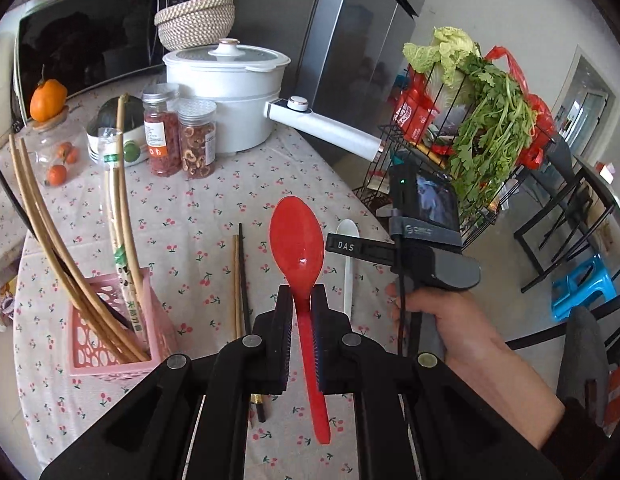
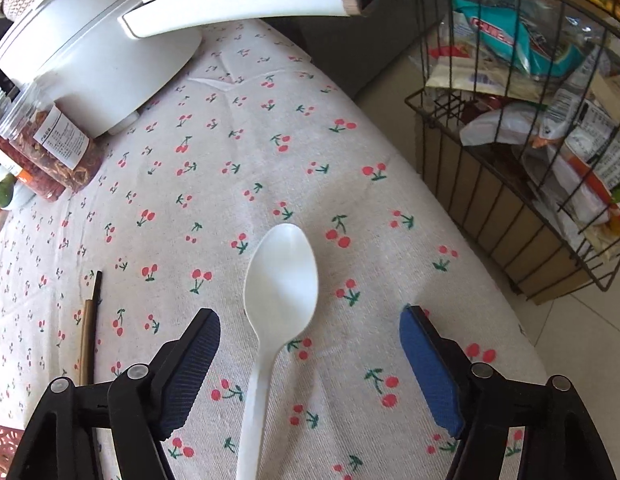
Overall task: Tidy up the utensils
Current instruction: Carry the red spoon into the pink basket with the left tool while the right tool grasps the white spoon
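Clamped in the left gripper (image 1: 301, 300) at the lower centre of its own view is a red spoon (image 1: 297, 240), pinched by the neck with the bowl pointing up the frame and the handle tip poking out below the fingers; the middle of the handle is partly hidden between the pads. To the left of it, a pair of chopsticks (image 1: 238, 276) lies on the cherry-print tablecloth (image 1: 197, 200), their lower ends covered by the gripper body. At lower left a pink basket (image 1: 109, 344) holds long chopsticks that lean out toward the upper left. Right of the red spoon, a white spoon (image 1: 348, 272) is mostly screened by the right gripper (image 1: 344, 245), held in a hand (image 1: 450, 328). In the right wrist view that gripper (image 2: 310, 340) is spread wide, its pads either side of the white spoon (image 2: 279, 284) without touching it; the spoon's handle runs off the bottom edge. A white pot (image 2: 89, 52) is cut off at upper left, and a wire rack (image 2: 510, 200) fills the right side.
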Motion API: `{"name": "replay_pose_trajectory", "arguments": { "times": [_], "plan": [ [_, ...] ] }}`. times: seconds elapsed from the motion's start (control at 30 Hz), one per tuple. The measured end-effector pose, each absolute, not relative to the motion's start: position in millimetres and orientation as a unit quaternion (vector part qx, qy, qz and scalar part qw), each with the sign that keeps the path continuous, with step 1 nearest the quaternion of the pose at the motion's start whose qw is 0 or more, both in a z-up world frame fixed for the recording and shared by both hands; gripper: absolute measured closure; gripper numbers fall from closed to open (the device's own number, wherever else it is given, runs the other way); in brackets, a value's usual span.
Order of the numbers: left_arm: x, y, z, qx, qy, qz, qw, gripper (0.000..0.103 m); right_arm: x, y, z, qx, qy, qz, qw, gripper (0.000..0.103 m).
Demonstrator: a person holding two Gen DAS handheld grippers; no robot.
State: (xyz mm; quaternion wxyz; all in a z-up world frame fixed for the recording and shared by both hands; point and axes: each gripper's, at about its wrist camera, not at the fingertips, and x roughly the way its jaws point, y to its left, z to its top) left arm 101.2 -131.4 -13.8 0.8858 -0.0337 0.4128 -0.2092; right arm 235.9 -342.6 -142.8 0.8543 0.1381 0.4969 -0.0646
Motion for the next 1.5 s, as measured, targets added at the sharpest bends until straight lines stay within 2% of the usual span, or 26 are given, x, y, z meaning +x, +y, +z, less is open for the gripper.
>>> {"name": "replay_pose_trajectory", "arguments": {
  "times": [0.03,0.07,0.1,0.13,0.33,0.73,0.93,1.17,1.5],
  "plan": [
    [97.3,-125.6,-10.7,-0.034,0.411,-0.211,0.887,0.094,238.2,-336.1,-143.3,0.113,0.495,-0.074,0.859,0.032],
    [93.5,-120.3,-7.7,-0.035,0.408,-0.212,0.887,0.094,239.8,-329.8,-144.8,0.086,0.496,-0.082,0.86,0.044],
    [90.5,-115.2,-5.3,-0.036,0.406,-0.213,0.888,0.094,241.3,-323.3,-145.6,0.057,0.495,-0.091,0.862,0.051],
    [87.0,-110.5,-2.2,-0.036,0.402,-0.214,0.889,0.094,242.2,-318.4,-145.8,0.04,0.494,-0.091,0.864,0.066],
    [70.1,-81.0,18.4,-0.05,0.376,-0.217,0.9,0.094,233.8,-319.0,-135.1,0.064,0.487,-0.079,0.868,0.067],
    [39.1,-22.8,67.0,-0.096,0.292,-0.214,0.927,0.094,161.5,-317.2,-33.8,0.157,0.358,-0.01,0.92,0.067],
    [39.1,2.3,81.4,-0.106,0.243,-0.175,0.948,0.094,132.1,-307.3,-2.8,0.199,0.311,0.012,0.929,0.067],
    [51.0,29.7,75.9,-0.117,0.207,-0.116,0.964,0.094,118.6,-282.4,12.8,0.172,0.283,0.029,0.943,0.067],
    [85.5,19.4,36.4,-0.058,0.181,-0.088,0.978,0.094,116.0,-257.5,13.5,0.124,0.275,0.043,0.952,0.066]
  ]
}}
